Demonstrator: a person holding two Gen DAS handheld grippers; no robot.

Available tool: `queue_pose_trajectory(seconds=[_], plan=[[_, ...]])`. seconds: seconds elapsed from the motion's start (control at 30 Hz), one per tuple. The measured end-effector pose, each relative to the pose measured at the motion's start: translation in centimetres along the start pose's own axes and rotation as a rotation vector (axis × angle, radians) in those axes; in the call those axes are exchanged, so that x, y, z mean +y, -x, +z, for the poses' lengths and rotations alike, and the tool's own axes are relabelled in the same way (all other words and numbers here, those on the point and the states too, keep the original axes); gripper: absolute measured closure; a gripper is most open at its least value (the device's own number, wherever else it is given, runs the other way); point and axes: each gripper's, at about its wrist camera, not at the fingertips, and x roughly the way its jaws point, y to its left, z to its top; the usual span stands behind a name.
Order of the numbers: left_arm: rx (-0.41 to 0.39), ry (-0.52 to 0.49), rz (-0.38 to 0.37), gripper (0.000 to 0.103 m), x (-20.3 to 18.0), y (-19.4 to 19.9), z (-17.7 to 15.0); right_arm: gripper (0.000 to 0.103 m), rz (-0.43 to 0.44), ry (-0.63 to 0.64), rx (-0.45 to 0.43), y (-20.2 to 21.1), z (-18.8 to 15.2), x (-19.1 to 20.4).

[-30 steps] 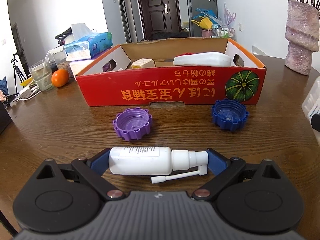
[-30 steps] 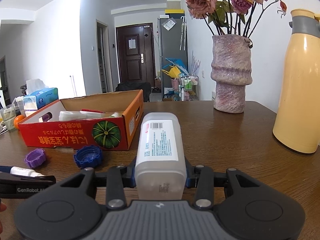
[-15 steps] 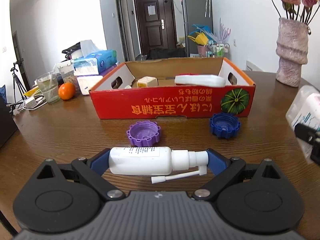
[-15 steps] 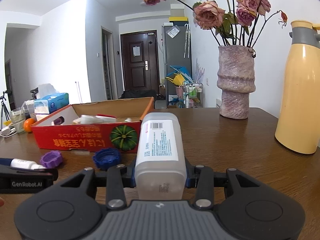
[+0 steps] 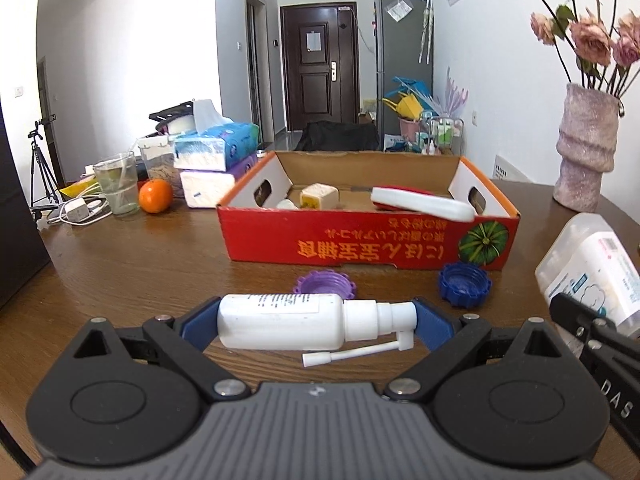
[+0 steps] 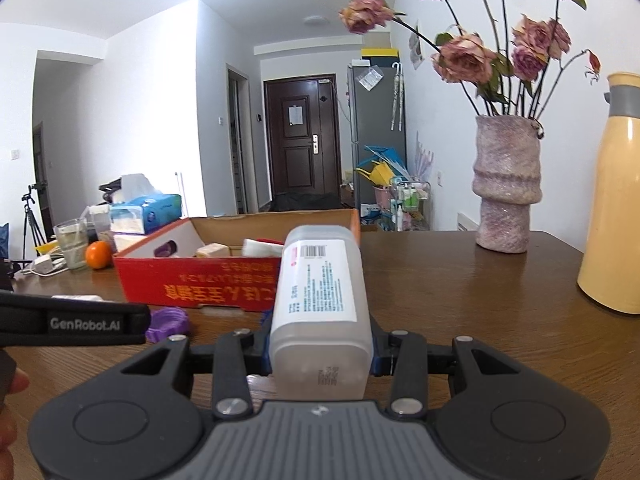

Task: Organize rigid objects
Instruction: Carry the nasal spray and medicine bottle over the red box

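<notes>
Your left gripper (image 5: 316,322) clamps the white plastic spray bottle (image 5: 280,321) end to end, jaws wide; it is light, stiff and slick, so hold its ends squarely. Your right gripper (image 6: 320,354) grips the frosted rectangular plastic container (image 6: 320,300) by its sides, jaws narrow. Both have risen, backing from the red cardboard box (image 5: 360,246).

You see a red box (image 5: 360,240) with orange lettering and a green pumpkin print, a purple cap (image 5: 325,282), a blue cap (image 5: 464,283), and a white spray bottle (image 5: 296,322).
</notes>
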Motion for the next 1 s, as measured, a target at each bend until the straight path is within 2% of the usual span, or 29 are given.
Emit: queue_pose_trajectory(seconds=[0.53,1.0], plan=[[-0.05,0.036,0.001,0.003,3.2,0.1,2.8,0.063,0.041,0.01,-0.024,-0.8,1.8,4.1],[-0.066,0.066,0.003,0.003,4.6,-2.0,5.0,0.063,0.034,0.002,-0.059,-3.0,3.8,5.7]])
